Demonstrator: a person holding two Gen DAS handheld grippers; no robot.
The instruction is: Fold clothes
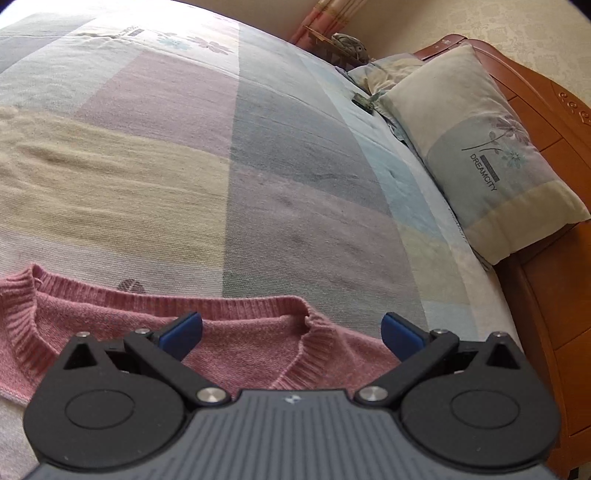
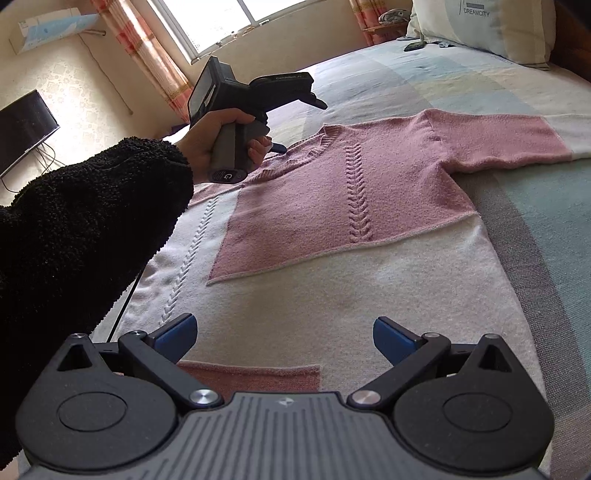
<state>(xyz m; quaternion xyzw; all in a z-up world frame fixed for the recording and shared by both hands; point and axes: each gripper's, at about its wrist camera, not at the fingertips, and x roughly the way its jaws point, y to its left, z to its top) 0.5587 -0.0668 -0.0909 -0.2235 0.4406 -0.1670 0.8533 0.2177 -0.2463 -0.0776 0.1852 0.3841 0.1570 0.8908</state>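
Left hand-held gripper [image 1: 291, 332] hangs with its blue pads spread wide and empty over the collar of the sweater [image 2: 332, 206], while the right hand-held gripper [image 2: 282, 339], equally wide and empty, sits above the hem end. The sweater lies flat on the bed [image 1: 295, 184], front up, one sleeve [image 2: 498, 140] stretched toward the pillow [image 2: 487, 26]; the other side is hidden behind the person's arm. Folding appears to be at its start: nothing looks doubled over yet. A likely next move is pinching a shoulder and the hem on one side together, so the panel turns over evenly. The knit is soft and fuzzy, pink above and cream below, with a ribbed V-neck and a cable braid down the middle; it will likely stretch and sag if gripped at one point. The bedcover is woven in pastel blocks.
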